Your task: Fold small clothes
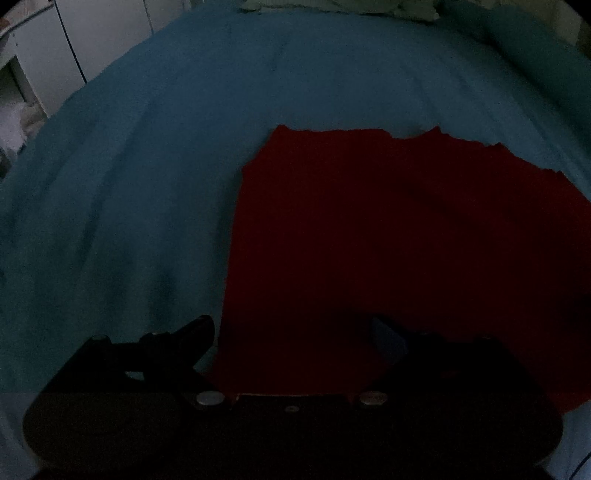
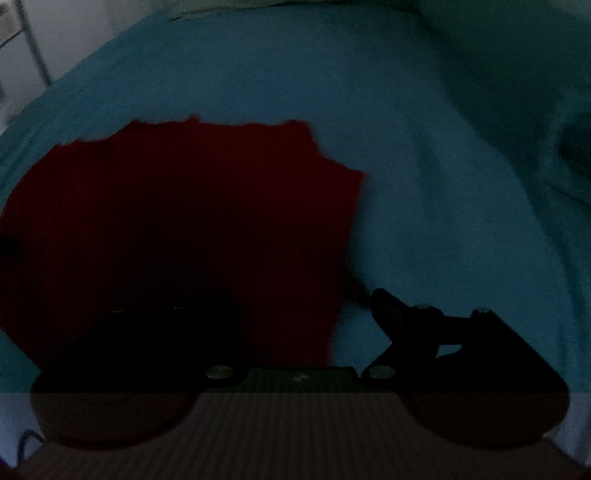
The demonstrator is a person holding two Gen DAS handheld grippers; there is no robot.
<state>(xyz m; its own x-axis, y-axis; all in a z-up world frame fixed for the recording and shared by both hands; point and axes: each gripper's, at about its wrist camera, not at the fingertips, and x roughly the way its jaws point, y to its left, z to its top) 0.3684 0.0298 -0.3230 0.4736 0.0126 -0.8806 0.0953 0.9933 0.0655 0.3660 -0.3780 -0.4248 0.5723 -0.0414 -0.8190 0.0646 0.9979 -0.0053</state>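
Observation:
A dark red garment (image 1: 388, 236) lies flat on a blue bedsheet (image 1: 155, 166). In the left wrist view my left gripper (image 1: 291, 325) is open, its fingers straddling the garment's near left edge. In the right wrist view the same red garment (image 2: 177, 221) lies to the left, and my right gripper (image 2: 299, 299) is open over its near right edge. One finger (image 2: 384, 302) rests over the sheet, the other is lost in shadow on the red cloth. The light is very dim.
The blue sheet (image 2: 424, 203) covers the bed all around. A pale green pile of cloth (image 1: 340, 7) lies at the far edge. White furniture (image 1: 44, 62) stands beyond the bed's left side. A darker teal fold (image 2: 517, 92) rises at the right.

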